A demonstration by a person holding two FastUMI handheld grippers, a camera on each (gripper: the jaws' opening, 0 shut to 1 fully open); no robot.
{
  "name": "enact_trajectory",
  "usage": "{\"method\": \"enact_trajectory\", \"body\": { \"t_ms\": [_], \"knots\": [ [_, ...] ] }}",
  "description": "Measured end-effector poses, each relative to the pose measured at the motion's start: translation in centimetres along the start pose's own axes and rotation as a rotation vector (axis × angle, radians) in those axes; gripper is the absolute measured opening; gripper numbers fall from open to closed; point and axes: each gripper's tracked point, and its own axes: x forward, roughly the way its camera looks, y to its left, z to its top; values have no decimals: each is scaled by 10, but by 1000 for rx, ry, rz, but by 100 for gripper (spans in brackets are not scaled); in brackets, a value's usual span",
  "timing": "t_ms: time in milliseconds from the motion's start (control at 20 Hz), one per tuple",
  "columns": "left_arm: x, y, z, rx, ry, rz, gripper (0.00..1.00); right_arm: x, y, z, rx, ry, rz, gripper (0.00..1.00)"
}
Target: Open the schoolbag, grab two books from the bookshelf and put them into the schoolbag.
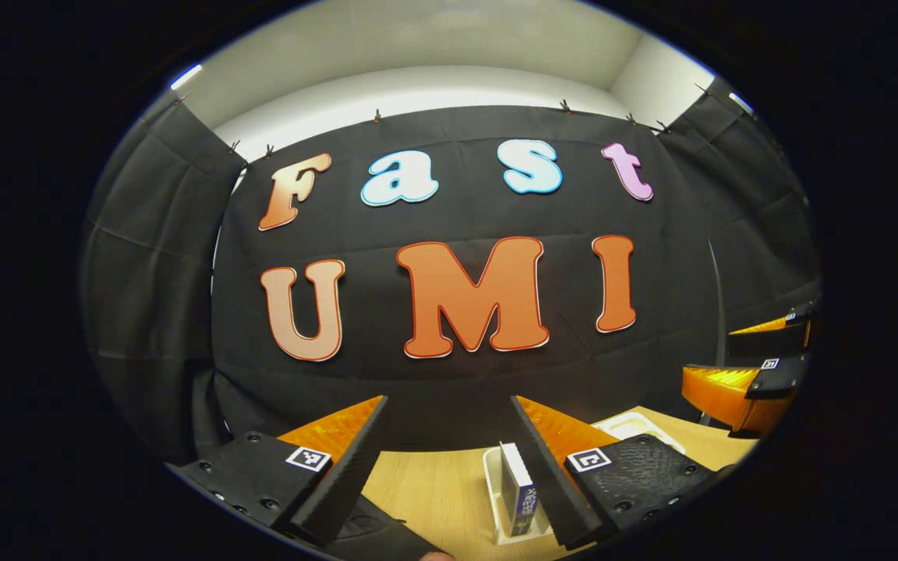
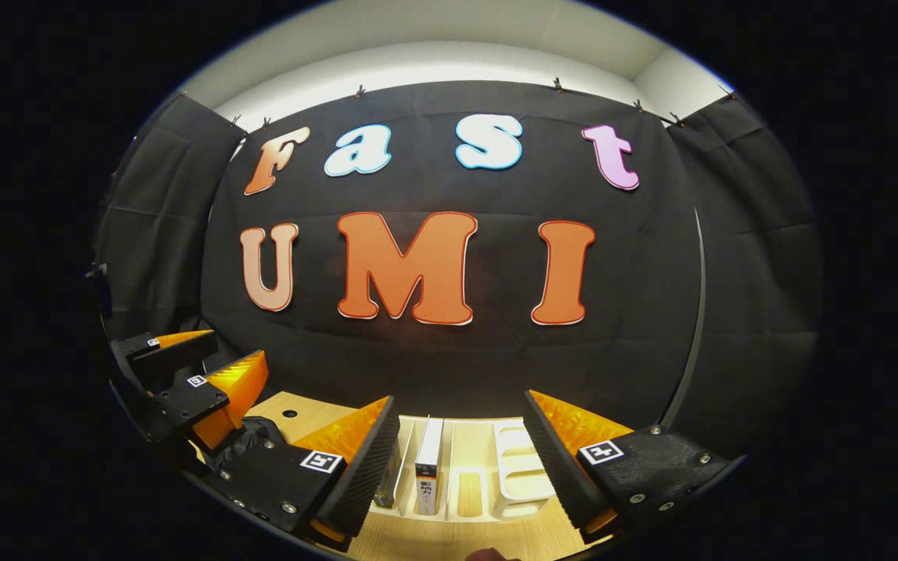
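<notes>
Grippers raised and open above the desk

Left hand-held gripper (image 1: 449, 436): fingers spread wide, nothing between them. In the left gripper view, a book (image 1: 517, 487) stands upright in the white bookshelf (image 1: 493, 499) on the wooden desk (image 1: 433, 491), close beside the right finger. Right hand-held gripper (image 2: 461, 436): fingers likewise wide apart and empty. In the right gripper view, the bookshelf (image 2: 523, 467) lies directly ahead between the fingers; one book (image 2: 427, 466) stands upright in a slot left of centre. A dark bag (image 2: 250, 436) lies at the near left.
</notes>
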Motion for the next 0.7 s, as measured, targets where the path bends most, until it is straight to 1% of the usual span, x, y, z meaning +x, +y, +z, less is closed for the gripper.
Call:
{"method": "enact_trajectory", "body": {
  "t_ms": [150,300,450,550,700],
  "knots": [
    [-1,6,0,5,-17,-23,94,-1,0,2,2,-1,-39,94],
    [3,13,0,38,-25,-46,94,0,1,6,-22,-2,-70,94],
    [4,14,-5,66,-23,-58,93,3,4,10,-35,-11,-55,94],
    [3,14,-15,90,-11,-43,93,6,1,11,-48,-21,-35,94],
    [-1,20,-35,142,48,15,93,18,-12,14,-35,-33,-17,94]
  ]
}}
